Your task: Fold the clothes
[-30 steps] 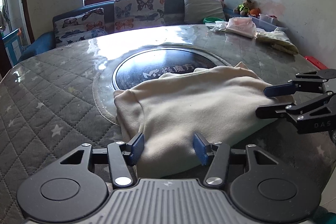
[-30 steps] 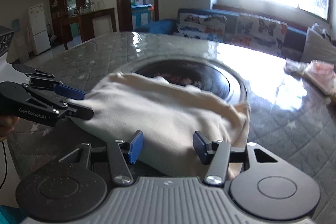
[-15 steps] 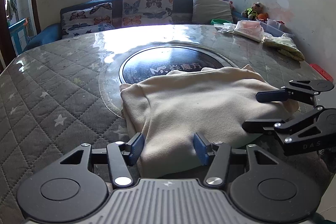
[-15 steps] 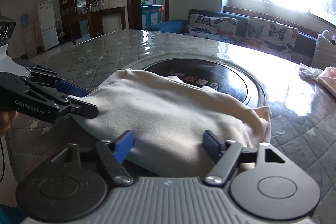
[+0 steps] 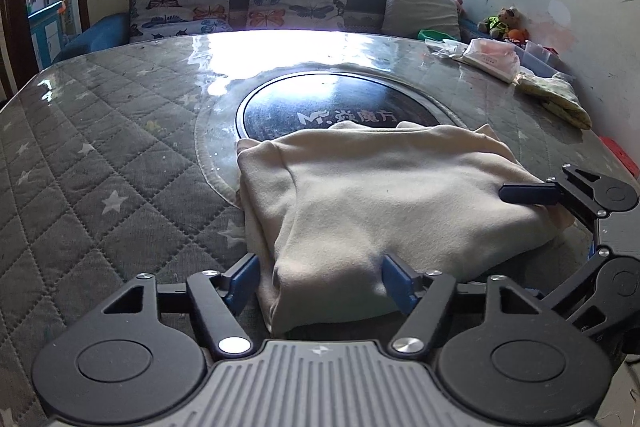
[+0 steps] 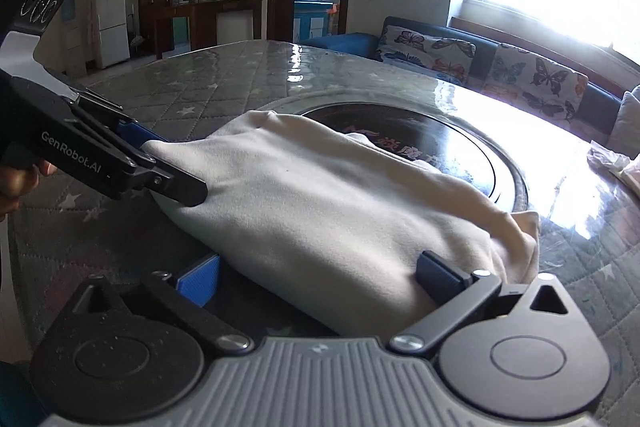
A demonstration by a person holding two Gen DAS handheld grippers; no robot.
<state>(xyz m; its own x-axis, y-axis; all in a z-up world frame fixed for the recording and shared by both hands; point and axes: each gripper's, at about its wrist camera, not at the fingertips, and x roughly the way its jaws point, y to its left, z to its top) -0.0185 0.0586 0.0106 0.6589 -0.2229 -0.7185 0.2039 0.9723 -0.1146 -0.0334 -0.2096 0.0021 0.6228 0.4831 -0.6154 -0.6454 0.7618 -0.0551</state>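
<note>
Fold just laid: cream garment [image 5: 384, 203] sat folded at lower centre on desk [image 5: 100, 155], both hand-held grippers, left [image 5: 320, 281] & right [image 6: 320, 279], opening w/ cloth between unpinched pads; next prob. needs pulling clear, then smoothing.

A cream garment [image 5: 384, 203] is seen on a grey table cover [image 5: 100, 163] quilted in diamonds with pale stars; at twelve o'clock, cushions [image 5: 240, 5] are printed with butterflies (orange, blue, black), and blue pads [image 5: 394, 281] are shown.
</note>
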